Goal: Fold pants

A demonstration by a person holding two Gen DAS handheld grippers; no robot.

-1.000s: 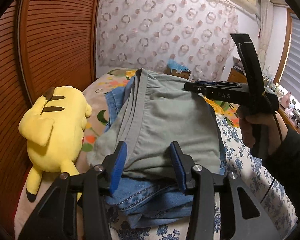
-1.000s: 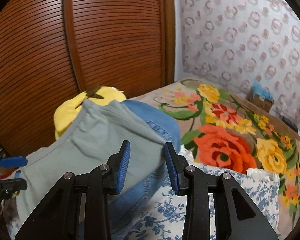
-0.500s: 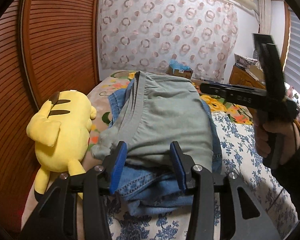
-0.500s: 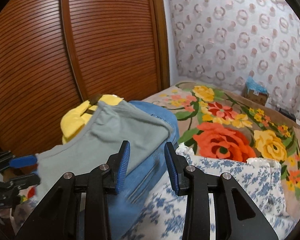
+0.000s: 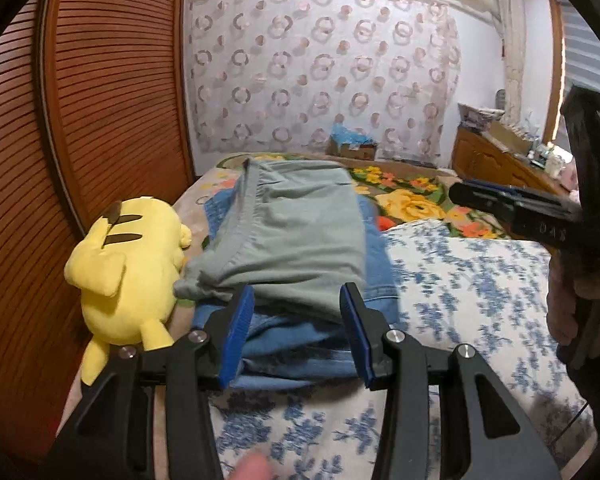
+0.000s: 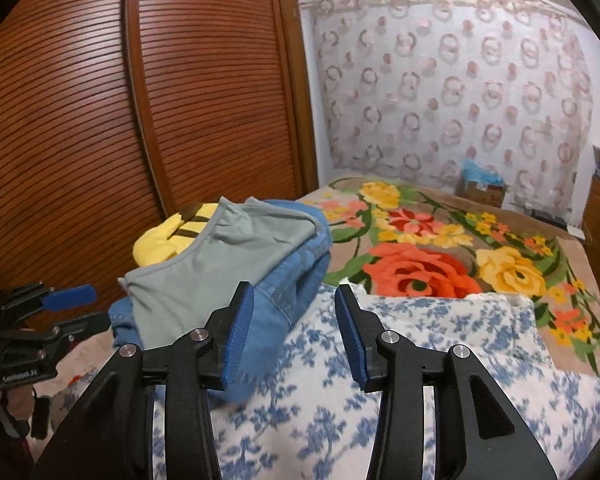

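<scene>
The left hand-held gripper (image 5: 296,328) hangs just short of the near edge of the folded grey-green pants (image 5: 292,236), its blue pads standing partly apart with nothing between them; the cloth lies beyond the tips, not in them. The right hand-held gripper (image 6: 294,332) is off to the pants' right, also partly open and empty, and its jaws have just been opening a little wider.

The pants lie on the bed (image 5: 460,280), folded into a compact pad on top of a pile of blue jeans (image 5: 296,344). To the left of the pants, just beside them, a yellow plush toy (image 5: 128,268) lies against the wooden wardrobe doors (image 5: 112,100).

To me the fold looks close to finished, so the risks are mostly about undoing it. The pants' left corner (image 5: 188,286) is bunched and overhangs the jeans towards the plush; a pad brushing it could drag the top layer open. The pile under the pants is soft and uneven, so a nudge from either side might slide the pants off towards the plush or the floral quilt (image 6: 420,360). If either tool goes in again, it could pinch the jeans along with the pants and lift both. Both views are blurred, so how square the edges lie I can't tell.
</scene>
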